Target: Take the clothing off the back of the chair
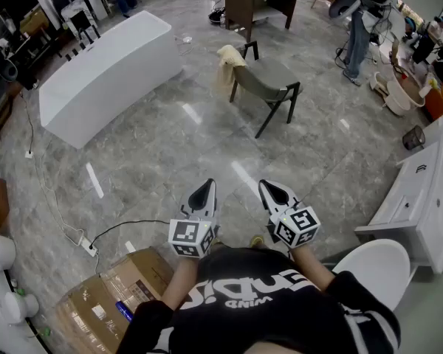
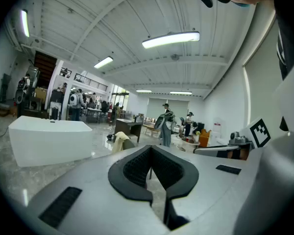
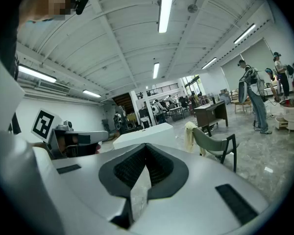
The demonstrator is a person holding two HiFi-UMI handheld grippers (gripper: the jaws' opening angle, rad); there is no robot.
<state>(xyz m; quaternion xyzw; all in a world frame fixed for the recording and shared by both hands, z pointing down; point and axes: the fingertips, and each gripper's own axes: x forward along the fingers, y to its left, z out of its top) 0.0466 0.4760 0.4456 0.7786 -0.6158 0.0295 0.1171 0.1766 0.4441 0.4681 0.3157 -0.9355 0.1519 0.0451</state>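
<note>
- Beginning with the approach, as I judge it: the person is standing well apart from the chair [image 1: 269, 80], and no step on the garment itself is being done yet.
- The clothing [image 1: 227, 68], a pale cream piece, is hanging over the back of the chair and drooping down behind it, on the side facing the white bathtub [image 1: 111, 72]. Nothing is touching it.
- The left claw [image 1: 209, 184] is clenched, with its dark tips meeting, and it is carrying nothing.
- The right claw [image 1: 265, 185] is looking the same in its own view, closed at the tips and holding nothing.
- Both hands are being held out just in front of the body, side by side and near each other. Both claws are pointing forward toward the chair and tilting only a little below level.
- The next move, in my judgement, is asking for a walk across the open floor [image 1: 170, 153] until the backrest is coming within reach.
- After that, at least one claw is needing to open and to close on the fold of fabric at the top of the backrest.
- The cloth is looking soft and loose, so lifting it upward is probably serving better than dragging it sideways, where it could be catching on the chair frame.
</note>
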